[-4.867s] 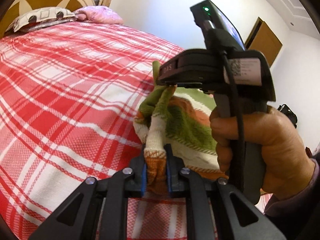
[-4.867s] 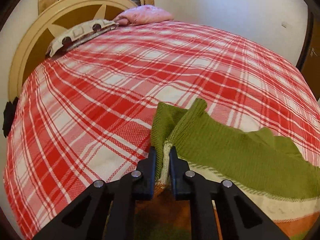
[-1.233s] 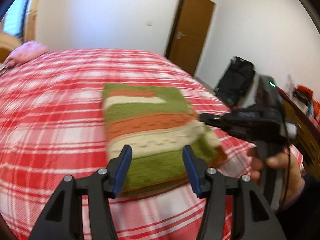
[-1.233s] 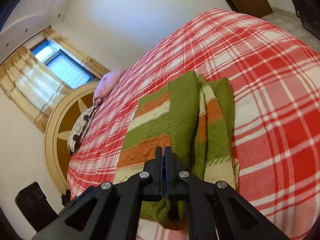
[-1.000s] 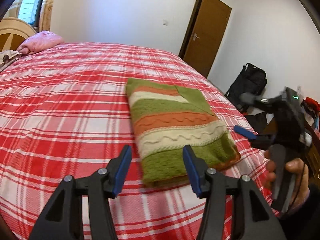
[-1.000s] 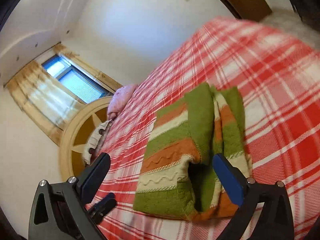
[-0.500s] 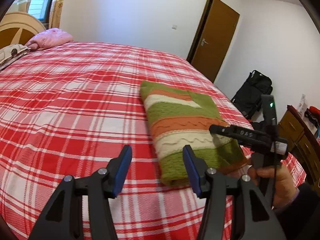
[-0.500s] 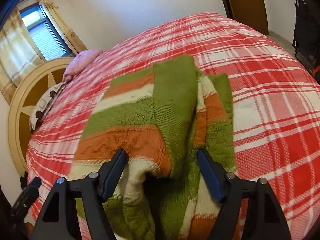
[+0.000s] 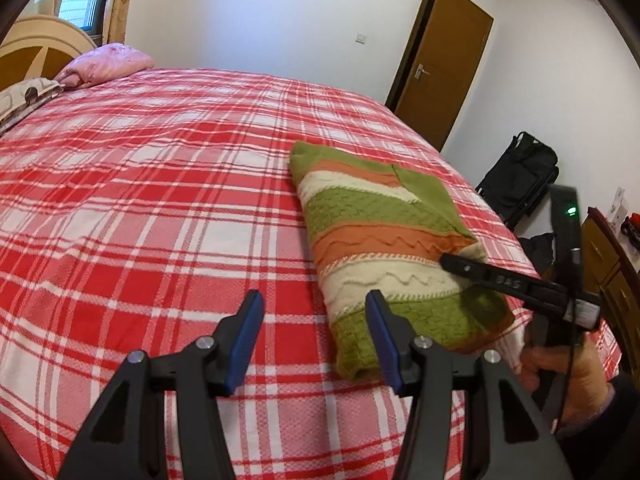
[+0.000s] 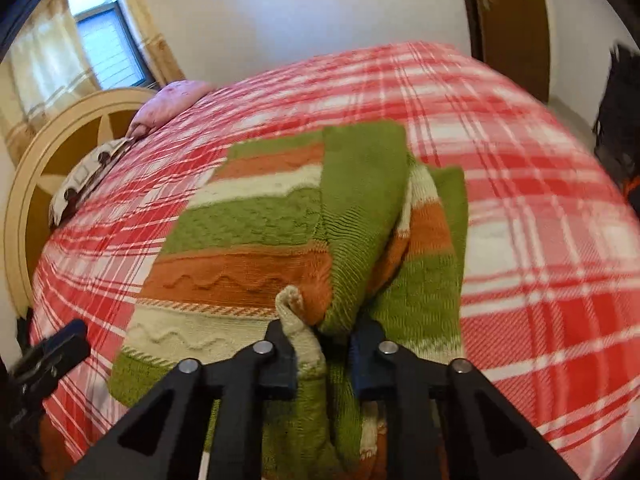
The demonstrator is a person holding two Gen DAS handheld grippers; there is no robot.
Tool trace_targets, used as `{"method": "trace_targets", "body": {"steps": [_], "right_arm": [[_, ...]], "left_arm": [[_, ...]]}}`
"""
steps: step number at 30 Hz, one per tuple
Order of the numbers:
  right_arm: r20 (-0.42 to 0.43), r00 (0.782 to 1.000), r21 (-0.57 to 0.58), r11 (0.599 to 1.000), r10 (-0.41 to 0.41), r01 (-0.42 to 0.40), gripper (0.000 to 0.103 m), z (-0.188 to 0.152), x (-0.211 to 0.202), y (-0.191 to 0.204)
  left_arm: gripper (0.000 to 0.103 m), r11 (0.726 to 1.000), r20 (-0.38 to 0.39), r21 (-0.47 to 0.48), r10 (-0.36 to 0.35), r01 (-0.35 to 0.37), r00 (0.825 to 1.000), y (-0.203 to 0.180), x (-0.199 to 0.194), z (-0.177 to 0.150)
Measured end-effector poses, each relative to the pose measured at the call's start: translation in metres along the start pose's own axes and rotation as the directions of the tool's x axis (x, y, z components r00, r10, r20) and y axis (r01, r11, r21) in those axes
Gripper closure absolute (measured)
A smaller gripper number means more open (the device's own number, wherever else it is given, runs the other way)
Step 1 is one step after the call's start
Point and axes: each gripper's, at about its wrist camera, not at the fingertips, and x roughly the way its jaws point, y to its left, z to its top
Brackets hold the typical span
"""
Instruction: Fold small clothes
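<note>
A folded knit sweater (image 9: 372, 220) striped green, orange and cream lies on the red plaid bed (image 9: 140, 200). My right gripper (image 10: 322, 344) is at its near edge, jaws closing, with a bunched fold of cream and green knit (image 10: 298, 320) pinched between the pads. From the left wrist view that right gripper (image 9: 448, 262) reaches in from the right, held by a hand (image 9: 568, 376). My left gripper (image 9: 316, 336) hovers open above the bedspread just left of the sweater's near corner, nothing between its blue pads.
A pink pillow (image 9: 108, 62) and a round wooden headboard (image 9: 36, 46) are at the bed's far left. A brown door (image 9: 444, 64), a black bag (image 9: 520, 176) on the floor and a wooden dresser (image 9: 608, 256) stand beyond the bed's right side.
The right gripper, wide open over the sweater's near edge a second ago, has dropped onto it and closed on a fold. The left gripper has stayed open and nearly still.
</note>
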Motion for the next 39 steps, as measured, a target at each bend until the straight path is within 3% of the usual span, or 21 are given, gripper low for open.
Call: {"method": "trace_targets", "body": {"steps": [7,9,12,15,20,24,30,33,39], "right_arm": [[0.095,0.990,-0.111,0.987,-0.103,0.114,0.088,0.005,-0.030,0.005],[0.083,0.985,-0.131,0.978,-0.151,0.160,0.088,-0.002,-0.028,-0.001],[0.039,0.986,-0.103,0.981,-0.160,0.164,0.088,-0.017,-0.013,-0.016],[0.061,0.982,-0.120,0.975,-0.179,0.185,0.088,-0.020,-0.008,-0.015],[0.063,0.987,-0.069,0.986,-0.149,0.154,0.086,-0.018,-0.007,-0.025],[0.082,0.991,0.012,0.994,-0.106,0.105,0.079,-0.019,-0.023,-0.030],[0.188,0.969,0.078,0.986,-0.161,0.149,0.078,-0.027,-0.065,-0.021],[0.225,0.963,0.061,0.988,-0.150,0.139,0.079,-0.031,-0.076,-0.009],[0.133,0.985,-0.030,0.993,-0.112,0.117,0.079,-0.043,-0.048,0.013]], "left_arm": [[0.048,1.000,0.032,0.011,0.010,-0.011,0.999,-0.005,0.000,0.012],[0.048,0.999,0.035,0.034,0.013,-0.014,0.999,-0.010,0.003,0.013],[0.048,0.998,0.024,0.062,0.012,-0.013,1.000,-0.019,0.012,0.012],[0.048,0.996,-0.007,0.084,0.030,-0.029,1.000,-0.028,0.027,0.009],[0.047,0.986,-0.049,0.141,0.097,-0.089,0.994,-0.041,0.050,0.002],[0.047,0.975,-0.062,0.173,0.150,-0.138,0.987,-0.048,0.054,0.000],[0.043,0.976,-0.072,0.161,0.163,-0.150,0.984,-0.044,0.052,0.001],[0.043,0.975,-0.075,0.158,0.167,-0.154,0.983,-0.045,0.052,0.000],[0.043,0.972,-0.082,0.168,0.182,-0.166,0.980,-0.048,0.052,0.000]]}}
